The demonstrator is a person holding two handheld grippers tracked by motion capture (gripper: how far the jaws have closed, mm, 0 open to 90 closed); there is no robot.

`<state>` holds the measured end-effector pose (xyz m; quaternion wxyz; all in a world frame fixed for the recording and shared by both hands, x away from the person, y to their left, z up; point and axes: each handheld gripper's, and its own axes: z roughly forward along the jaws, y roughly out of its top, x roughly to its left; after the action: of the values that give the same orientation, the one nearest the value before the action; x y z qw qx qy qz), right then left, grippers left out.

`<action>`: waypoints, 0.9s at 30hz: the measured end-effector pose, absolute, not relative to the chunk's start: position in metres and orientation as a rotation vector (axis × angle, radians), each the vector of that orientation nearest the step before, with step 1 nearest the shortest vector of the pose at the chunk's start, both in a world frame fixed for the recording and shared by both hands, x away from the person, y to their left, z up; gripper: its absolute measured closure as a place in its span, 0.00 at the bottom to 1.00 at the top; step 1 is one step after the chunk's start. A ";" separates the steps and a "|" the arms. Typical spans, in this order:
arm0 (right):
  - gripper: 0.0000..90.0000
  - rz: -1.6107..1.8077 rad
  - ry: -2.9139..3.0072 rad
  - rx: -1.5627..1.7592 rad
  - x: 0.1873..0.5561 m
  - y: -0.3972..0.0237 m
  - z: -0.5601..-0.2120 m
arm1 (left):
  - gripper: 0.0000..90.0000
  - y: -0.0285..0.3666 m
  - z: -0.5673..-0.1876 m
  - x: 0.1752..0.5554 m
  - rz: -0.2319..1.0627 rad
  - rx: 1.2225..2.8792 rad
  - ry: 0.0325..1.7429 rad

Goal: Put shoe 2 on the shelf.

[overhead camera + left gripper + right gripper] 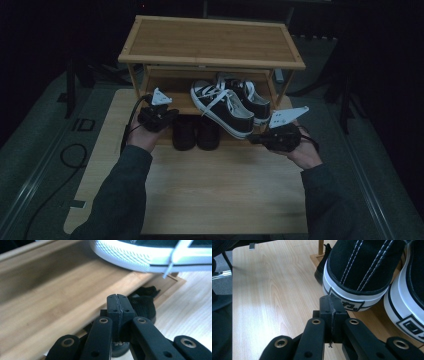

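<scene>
Fingers (117,305) of our left gripper (157,116) are pressed together on nothing, just below the toe of the near sneaker (223,107), which lies tilted on the rack's (210,42) middle shelf above dark shoes (195,132). At the sneaker's heel, our right gripper (280,136) has its fingers (331,305) closed empty, near the heel, over the bench (225,195).

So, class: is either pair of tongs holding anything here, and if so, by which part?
Nothing is held. The left tongs and right tongs are both shut empty; the right ones sit just behind the sneaker's heel.
</scene>
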<state>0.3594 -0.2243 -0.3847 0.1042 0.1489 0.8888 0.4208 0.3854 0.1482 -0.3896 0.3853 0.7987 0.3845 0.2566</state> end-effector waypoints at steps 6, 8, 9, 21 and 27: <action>1.00 1.244 2.621 0.435 0.360 -0.224 -0.385 | 1.00 0.144 -0.385 0.398 0.678 2.051 0.988; 1.00 1.244 2.621 0.436 0.360 -0.224 -0.385 | 1.00 0.142 -0.385 0.403 0.676 2.057 0.989; 1.00 1.245 2.621 0.435 0.360 -0.224 -0.385 | 1.00 0.141 -0.386 0.405 0.675 2.056 0.992; 1.00 1.248 2.634 0.399 0.359 -0.216 -0.384 | 1.00 0.132 -0.390 0.418 0.683 2.044 1.010; 1.00 1.266 2.634 0.387 0.359 -0.212 -0.384 | 1.00 0.128 -0.393 0.419 0.706 2.038 1.019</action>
<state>0.3590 -0.2122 -0.3840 0.0965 0.1307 0.8893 0.4274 0.4194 0.1284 -0.3926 0.3694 0.7939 0.3969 0.2752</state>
